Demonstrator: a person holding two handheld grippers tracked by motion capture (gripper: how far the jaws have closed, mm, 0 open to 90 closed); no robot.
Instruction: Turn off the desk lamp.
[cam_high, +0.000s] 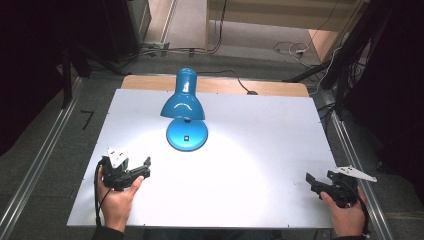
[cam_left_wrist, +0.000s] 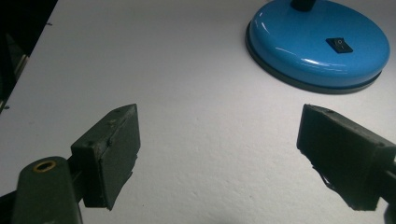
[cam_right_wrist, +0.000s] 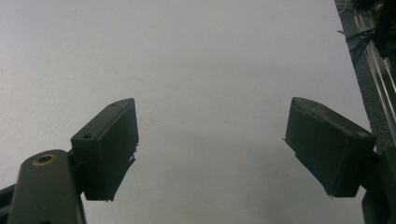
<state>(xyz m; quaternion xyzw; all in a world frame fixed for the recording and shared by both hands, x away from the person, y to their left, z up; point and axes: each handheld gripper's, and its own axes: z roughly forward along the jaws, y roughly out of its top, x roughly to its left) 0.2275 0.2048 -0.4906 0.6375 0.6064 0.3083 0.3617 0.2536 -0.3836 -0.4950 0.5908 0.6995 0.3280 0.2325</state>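
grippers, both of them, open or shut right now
left gripper: open, holding nothing
right gripper: open, holding nothing

- High view: overhead from the person's side, facing forward and down on the whole white table (cam_high: 260, 150).
- Left gripper view: low, close to the tabletop, facing the lamp base (cam_left_wrist: 320, 44) (shared with high view).
- Right gripper view: low, close, facing bare tabletop.

A person's left hand (cam_high: 116, 196) holds the left gripper (cam_high: 142, 169) low at the near left, its jaws spread wide with nothing between them. The right hand (cam_high: 346, 214) grips the right gripper (cam_high: 314, 182) at the near right, its jaws likewise wide apart and empty.
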